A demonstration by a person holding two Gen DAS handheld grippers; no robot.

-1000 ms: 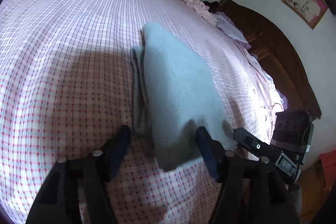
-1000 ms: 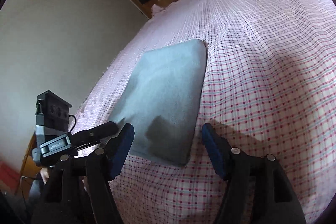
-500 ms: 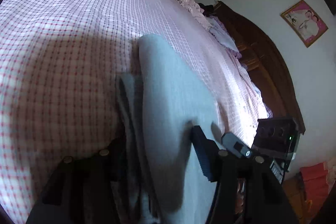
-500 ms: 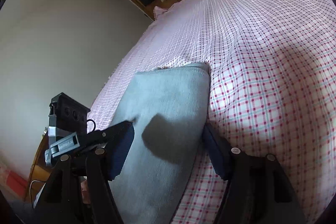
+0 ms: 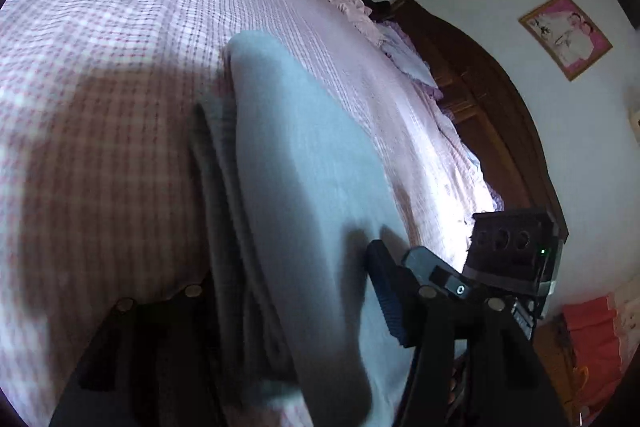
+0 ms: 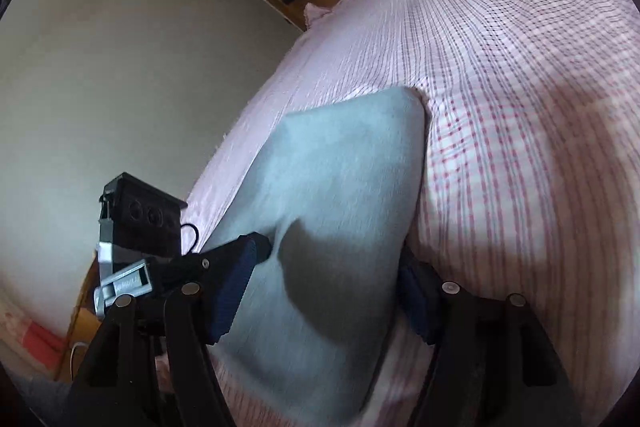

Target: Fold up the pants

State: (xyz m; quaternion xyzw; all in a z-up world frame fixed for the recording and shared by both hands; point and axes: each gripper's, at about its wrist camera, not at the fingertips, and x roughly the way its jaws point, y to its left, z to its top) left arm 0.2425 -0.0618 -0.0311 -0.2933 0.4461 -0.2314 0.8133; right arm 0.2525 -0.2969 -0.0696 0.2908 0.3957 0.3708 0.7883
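On checked pink bedsheet (image 6: 520, 107): folded grey pants (image 6: 340, 207) lie flat, layers stacked. Left gripper (image 5: 296, 307) and right gripper (image 6: 324, 291) both straddle near edge, jaws wide, nothing clamped yet (fabric merely between fingers). Risk: closing on top layer only, so stack peels open; sheet could bunch in too.
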